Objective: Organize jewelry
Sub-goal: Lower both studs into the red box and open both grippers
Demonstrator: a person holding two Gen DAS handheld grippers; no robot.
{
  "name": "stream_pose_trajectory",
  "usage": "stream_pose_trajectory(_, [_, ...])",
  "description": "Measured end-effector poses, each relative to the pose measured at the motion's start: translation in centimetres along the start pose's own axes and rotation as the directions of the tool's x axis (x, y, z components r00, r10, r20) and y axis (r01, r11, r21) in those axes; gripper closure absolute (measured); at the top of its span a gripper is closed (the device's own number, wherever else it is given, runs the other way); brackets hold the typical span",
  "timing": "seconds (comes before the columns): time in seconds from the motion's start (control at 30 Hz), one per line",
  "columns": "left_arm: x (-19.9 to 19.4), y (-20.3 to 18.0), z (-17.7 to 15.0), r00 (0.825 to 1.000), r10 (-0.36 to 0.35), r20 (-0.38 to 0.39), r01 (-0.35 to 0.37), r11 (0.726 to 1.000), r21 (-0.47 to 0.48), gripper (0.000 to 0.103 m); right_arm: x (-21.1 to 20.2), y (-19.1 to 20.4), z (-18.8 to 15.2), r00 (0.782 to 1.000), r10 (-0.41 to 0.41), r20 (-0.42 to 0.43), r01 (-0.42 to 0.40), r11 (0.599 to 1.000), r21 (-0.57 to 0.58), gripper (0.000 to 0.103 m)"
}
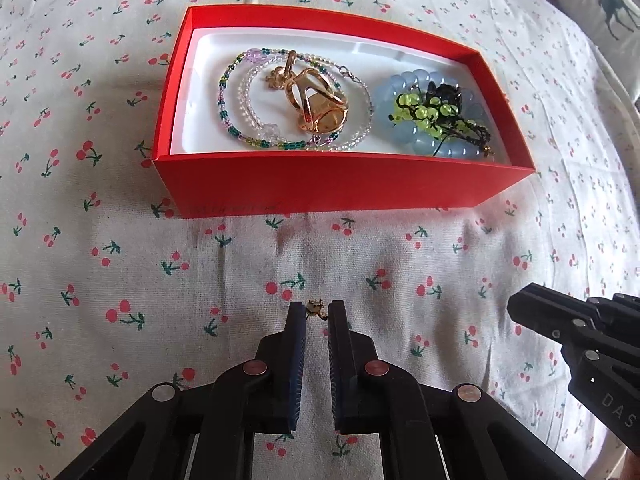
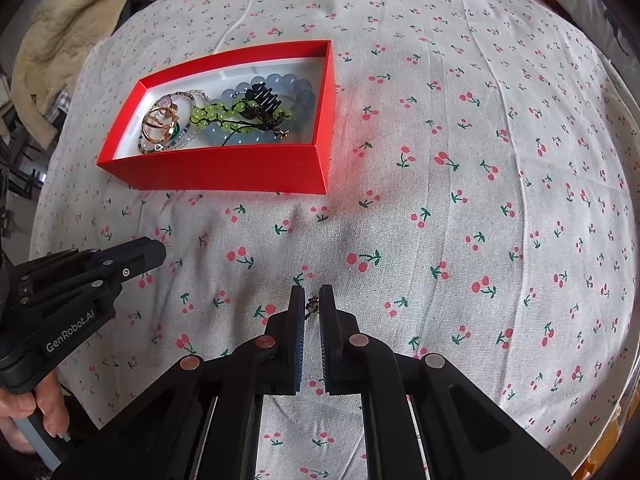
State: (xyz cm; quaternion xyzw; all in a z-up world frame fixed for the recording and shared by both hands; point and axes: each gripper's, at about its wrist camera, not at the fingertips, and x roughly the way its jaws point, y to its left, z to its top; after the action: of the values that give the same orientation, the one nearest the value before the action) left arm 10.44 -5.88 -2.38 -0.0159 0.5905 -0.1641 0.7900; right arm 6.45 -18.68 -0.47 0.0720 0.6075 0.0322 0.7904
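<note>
A red box with a white lining lies on the cherry-print cloth. It holds thin beaded strands, gold hoop pieces, a pale blue bead bracelet, green beads and a black piece. In front of the box, just above the cloth, my left gripper is shut on a tiny gold earring at its tips. To its right, my right gripper is shut on a small dark-and-gold earring. Each gripper also shows from the side in the other's view, the right gripper and the left gripper.
The cloth covers a round table, with open cloth to the right of the box. A cream blanket lies off the far left edge. A person's hand grips the left gripper's handle. A cushion with a deer print sits far right.
</note>
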Motion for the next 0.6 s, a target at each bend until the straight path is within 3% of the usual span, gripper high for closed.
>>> stream_pose_trajectory(0.33, [-2.5, 1.2, 0.3, 0.998, -0.048, 0.050, 0.049, 0.999, -0.018, 0.097, -1.5, 0.1, 0.3, 0.998, 0.041, 0.043, -0.042, 0.998, 0.037, 0.096])
stream_pose_trajectory(0.6, [-5.1, 2.5, 1.0, 0.990, -0.097, 0.106, 0.103, 0.993, -0.051, 0.097, -3.5, 0.8, 1.8, 0.988, 0.071, 0.138, -0.081, 0.994, 0.067, 0.096])
